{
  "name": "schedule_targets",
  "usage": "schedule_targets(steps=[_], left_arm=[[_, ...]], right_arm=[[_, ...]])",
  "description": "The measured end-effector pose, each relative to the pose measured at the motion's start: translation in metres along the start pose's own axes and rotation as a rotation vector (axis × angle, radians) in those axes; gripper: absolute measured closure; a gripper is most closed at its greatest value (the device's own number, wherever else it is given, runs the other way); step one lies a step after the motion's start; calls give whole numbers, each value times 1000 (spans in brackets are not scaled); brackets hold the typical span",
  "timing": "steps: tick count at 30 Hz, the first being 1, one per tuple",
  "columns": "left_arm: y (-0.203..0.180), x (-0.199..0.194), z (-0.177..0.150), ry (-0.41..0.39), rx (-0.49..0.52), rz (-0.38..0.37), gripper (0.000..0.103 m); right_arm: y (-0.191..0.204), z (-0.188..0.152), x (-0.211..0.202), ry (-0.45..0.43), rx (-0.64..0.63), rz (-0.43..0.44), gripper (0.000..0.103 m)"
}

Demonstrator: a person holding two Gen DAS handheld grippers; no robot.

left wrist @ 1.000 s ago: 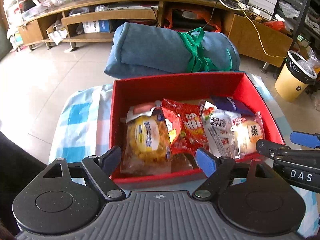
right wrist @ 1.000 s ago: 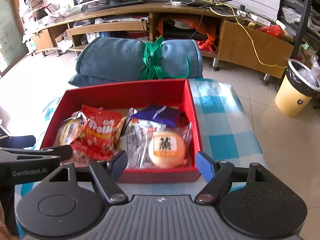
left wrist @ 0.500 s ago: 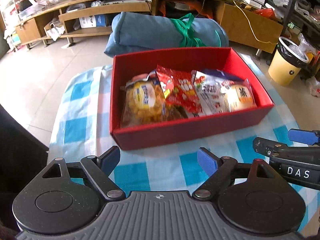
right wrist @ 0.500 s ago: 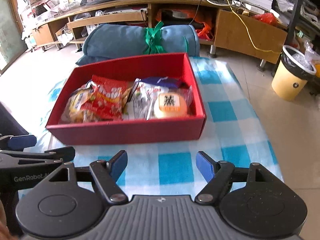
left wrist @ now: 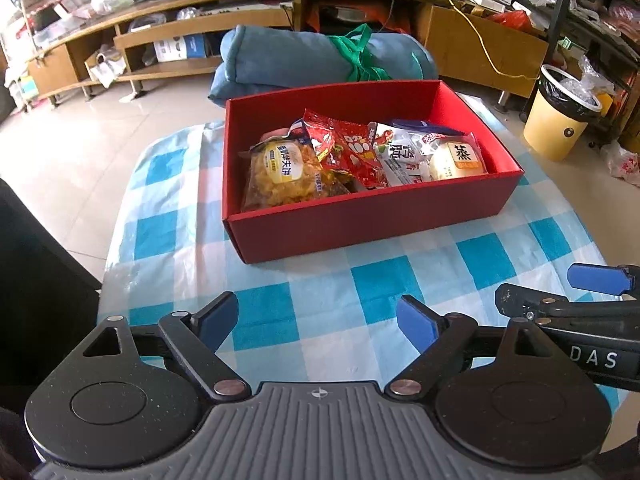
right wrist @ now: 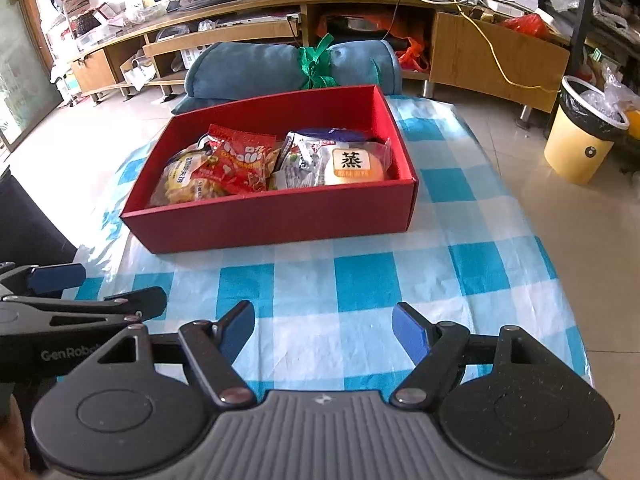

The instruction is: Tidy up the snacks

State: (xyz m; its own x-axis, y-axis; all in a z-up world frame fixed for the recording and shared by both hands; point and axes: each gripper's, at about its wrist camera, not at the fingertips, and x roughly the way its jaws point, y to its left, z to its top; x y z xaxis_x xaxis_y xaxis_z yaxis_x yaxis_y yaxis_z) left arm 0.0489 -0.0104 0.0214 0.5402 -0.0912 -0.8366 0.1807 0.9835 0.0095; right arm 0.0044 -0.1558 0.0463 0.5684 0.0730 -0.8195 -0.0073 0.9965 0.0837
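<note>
A red box (left wrist: 360, 220) (right wrist: 280, 216) stands on the blue-checked tablecloth and holds several snack packs: a yellow crisp bag (left wrist: 280, 172) (right wrist: 180, 178), a red candy bag (left wrist: 344, 148) (right wrist: 240, 160), a silver pack (left wrist: 400, 156) (right wrist: 300, 164) and a wrapped bun (left wrist: 456, 158) (right wrist: 354, 166). My left gripper (left wrist: 316, 322) is open and empty, well in front of the box. My right gripper (right wrist: 324, 330) is open and empty, also in front of the box. Each gripper shows at the edge of the other's view.
A rolled blue blanket (left wrist: 320, 60) (right wrist: 288, 66) tied with green lies behind the box. A yellow bin (left wrist: 560, 116) (right wrist: 584, 136) stands on the floor at right. A wooden TV cabinet (left wrist: 240, 12) runs along the back. The tablecloth (left wrist: 280, 320) ends near both sides.
Both grippers have pulled back from over the box toward the table's near edge; the box now sits farther ahead. Both stay open and empty.
</note>
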Motion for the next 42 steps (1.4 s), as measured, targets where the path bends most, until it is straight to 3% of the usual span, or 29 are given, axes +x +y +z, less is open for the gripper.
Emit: schedule_targets(steps=[42], left_arm=[[-4, -12, -17, -44, 37, 24, 13]], right_arm=[[0, -17, -12, -4, 4, 24, 32]])
